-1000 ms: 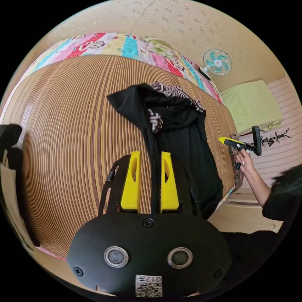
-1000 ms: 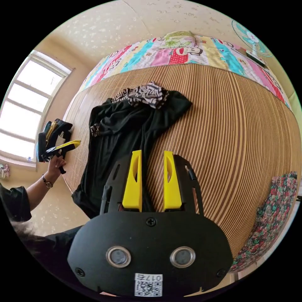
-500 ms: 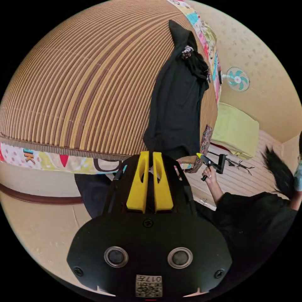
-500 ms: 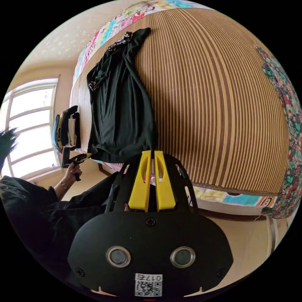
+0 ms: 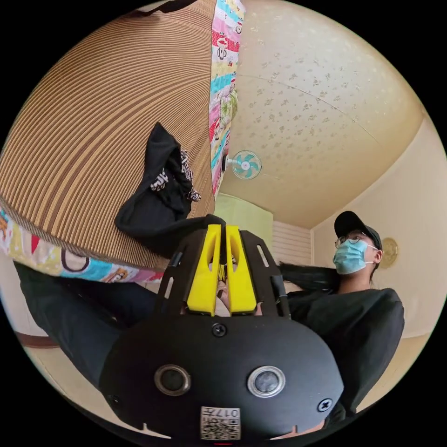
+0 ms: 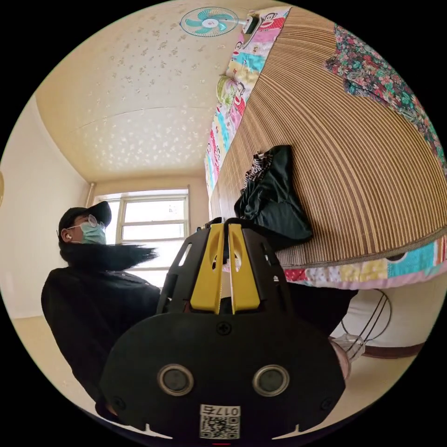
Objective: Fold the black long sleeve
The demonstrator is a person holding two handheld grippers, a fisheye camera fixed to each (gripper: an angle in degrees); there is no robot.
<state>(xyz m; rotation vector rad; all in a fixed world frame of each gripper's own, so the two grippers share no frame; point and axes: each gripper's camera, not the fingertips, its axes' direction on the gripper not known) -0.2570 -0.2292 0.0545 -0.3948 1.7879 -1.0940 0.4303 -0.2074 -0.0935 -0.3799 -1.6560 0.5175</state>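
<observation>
My left gripper [image 5: 222, 230] and right gripper [image 6: 224, 228] each pinch the black long sleeve [image 5: 156, 205], bunched on the bed [image 5: 84, 139] at eleven o'clock, jaws nearly closed.

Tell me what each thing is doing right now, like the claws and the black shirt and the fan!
Left claw: shut on the black long sleeve.
Right claw: shut on the black long sleeve.
Black long sleeve: bunched up, unfolded, lying on the striped mat with one edge pulled off the bed's side.
Patterned garment: crumpled, tangled in the black one.
Fan: spinning or stopped, cannot tell.
Floral cloth: lying spread on the mat.
</observation>
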